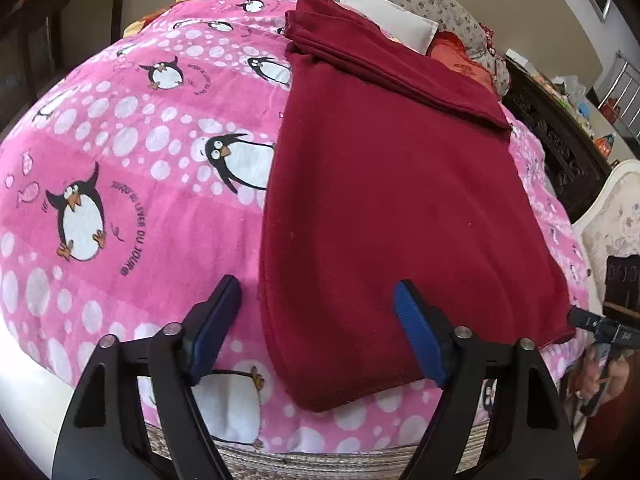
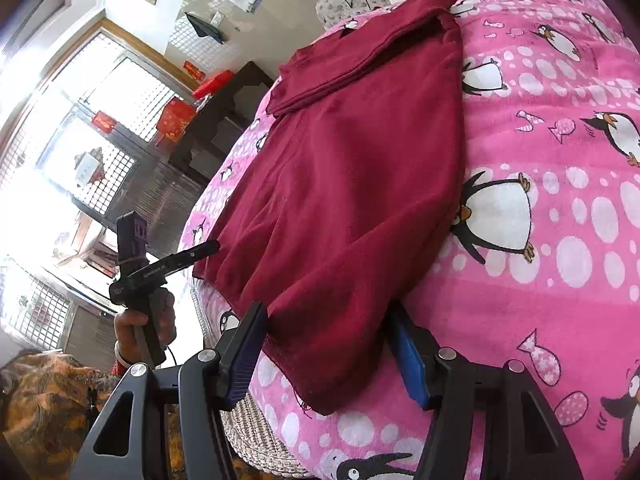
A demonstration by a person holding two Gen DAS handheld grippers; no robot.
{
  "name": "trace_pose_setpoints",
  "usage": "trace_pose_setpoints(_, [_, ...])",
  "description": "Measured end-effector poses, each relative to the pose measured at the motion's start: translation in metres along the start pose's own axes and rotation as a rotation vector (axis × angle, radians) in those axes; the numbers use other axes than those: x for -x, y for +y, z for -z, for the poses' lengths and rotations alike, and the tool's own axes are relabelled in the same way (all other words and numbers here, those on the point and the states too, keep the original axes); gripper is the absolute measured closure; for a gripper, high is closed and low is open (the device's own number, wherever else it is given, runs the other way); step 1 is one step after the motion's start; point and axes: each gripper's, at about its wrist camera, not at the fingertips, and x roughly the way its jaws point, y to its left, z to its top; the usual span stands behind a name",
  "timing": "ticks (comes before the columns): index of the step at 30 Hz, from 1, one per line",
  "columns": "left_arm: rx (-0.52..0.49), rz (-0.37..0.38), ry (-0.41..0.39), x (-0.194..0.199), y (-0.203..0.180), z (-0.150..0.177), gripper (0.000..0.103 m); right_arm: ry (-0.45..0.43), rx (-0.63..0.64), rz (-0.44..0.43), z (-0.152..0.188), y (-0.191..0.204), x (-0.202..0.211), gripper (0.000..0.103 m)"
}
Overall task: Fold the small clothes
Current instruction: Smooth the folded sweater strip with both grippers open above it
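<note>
A dark red garment lies flat on the pink penguin blanket, its far end folded over into a band. My left gripper is open, its jaws astride the garment's near left edge, just above the cloth. In the right wrist view the same garment stretches away from me. My right gripper is open with the garment's near corner lying between its jaws. The other hand-held gripper shows at the garment's left corner; it also shows at the right edge of the left wrist view.
Pillows lie at the bed's far end. A dark carved cabinet stands along one side of the bed and a white headboard-like panel beside it. A window with grilles is beyond the bed. A woven mat edge shows under the blanket.
</note>
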Motion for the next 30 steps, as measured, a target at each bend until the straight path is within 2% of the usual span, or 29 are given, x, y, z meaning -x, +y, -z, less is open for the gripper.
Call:
trace_pose_setpoints(3, [-0.01,-0.002,0.007,-0.001,-0.001,0.0,0.021,-0.014,0.025,-0.008,0.002,0.002,0.001,0.037])
trace_pose_setpoints(9, [-0.061,-0.053,0.025,-0.005,-0.011,0.0,0.021,0.0,0.04,-0.007,-0.003,0.006,-0.004,0.037])
trace_pose_setpoints(11, [-0.074,-0.06,0.024,-0.005,-0.011,0.001,0.021,-0.015,0.022,-0.025,-0.003,0.003,-0.005,0.046])
trace_pose_setpoints(16, [-0.079,-0.068,0.037,-0.005,-0.013,0.0,0.021,-0.016,0.01,-0.042,-0.004,0.003,-0.007,0.053])
trace_pose_setpoints(30, [-0.105,-0.105,0.018,-0.008,-0.019,0.005,0.021,-0.029,-0.012,-0.035,-0.005,0.005,-0.01,0.053])
